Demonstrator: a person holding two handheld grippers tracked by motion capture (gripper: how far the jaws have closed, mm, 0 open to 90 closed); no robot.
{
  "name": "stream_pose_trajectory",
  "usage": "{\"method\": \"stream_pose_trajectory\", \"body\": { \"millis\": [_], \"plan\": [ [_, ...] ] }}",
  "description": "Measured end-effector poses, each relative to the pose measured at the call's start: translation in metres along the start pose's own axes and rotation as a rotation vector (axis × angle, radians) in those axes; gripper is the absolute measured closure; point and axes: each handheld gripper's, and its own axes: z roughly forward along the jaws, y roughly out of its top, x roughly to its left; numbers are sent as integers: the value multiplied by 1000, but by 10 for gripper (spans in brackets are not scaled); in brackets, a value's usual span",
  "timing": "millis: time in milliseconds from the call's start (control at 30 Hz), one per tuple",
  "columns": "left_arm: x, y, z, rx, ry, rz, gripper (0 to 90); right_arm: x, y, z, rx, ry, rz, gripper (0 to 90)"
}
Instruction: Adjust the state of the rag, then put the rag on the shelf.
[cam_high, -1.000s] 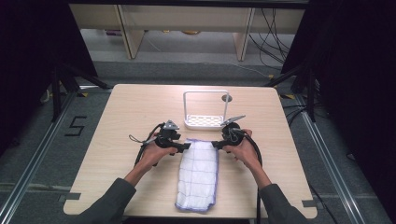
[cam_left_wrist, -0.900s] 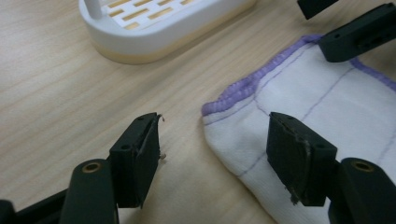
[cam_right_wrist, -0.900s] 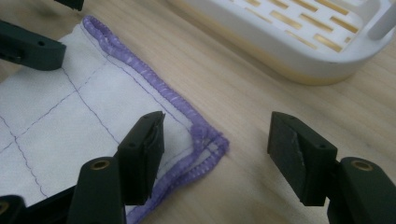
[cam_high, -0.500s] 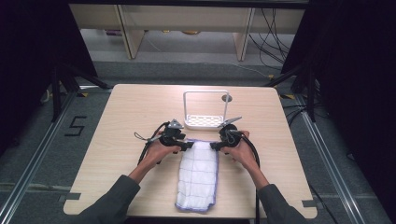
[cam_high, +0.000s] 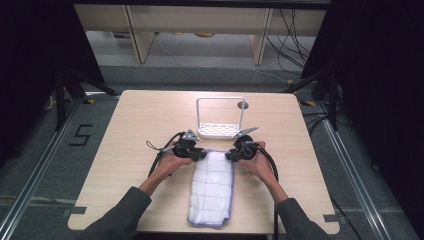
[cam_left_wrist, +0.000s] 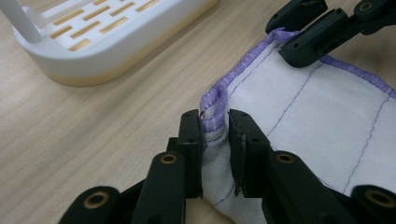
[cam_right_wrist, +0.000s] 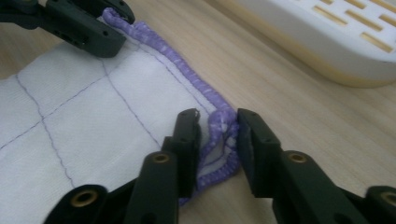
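A white quilted cloth (cam_high: 212, 187) with a purple hem lies lengthwise on the wooden table (cam_high: 125, 150), running from its middle toward the near edge. My left gripper (cam_high: 202, 155) is at the cloth's far left corner. In the left gripper view its jaws (cam_left_wrist: 215, 119) have just been closing and now pinch the bunched hem of the cloth (cam_left_wrist: 317, 116). My right gripper (cam_high: 229, 156) is at the far right corner. Its jaws (cam_right_wrist: 217, 121) have also just been closing, and the crumpled purple edge of the cloth (cam_right_wrist: 70, 116) is squeezed between them.
A white slotted rack (cam_high: 220, 130) with a tall hoop frame stands just beyond the cloth's far edge, close to both grippers. It appears in the gripper views as the rack (cam_left_wrist: 93, 42) and the rack (cam_right_wrist: 327, 42). Bare wood lies left and right of the cloth.
Both grippers slid inward onto the cloth's far corners. Their jaws have narrowed around the hem, which is now bunched up at each corner.
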Motion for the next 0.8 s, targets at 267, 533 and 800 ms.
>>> {"method": "stream_pose_trajectory", "body": {
  "millis": [267,533,800],
  "plan": [
    [-6,3,-9,-6,14,40,807,3,-1,-3,-14,9,0,833],
    [-9,6,-18,-23,13,50,811,8,1,-9,-42,10,-14,844],
    [-11,9,-25,-38,15,46,811,12,3,-19,-70,36,-40,846]
  ]
}}
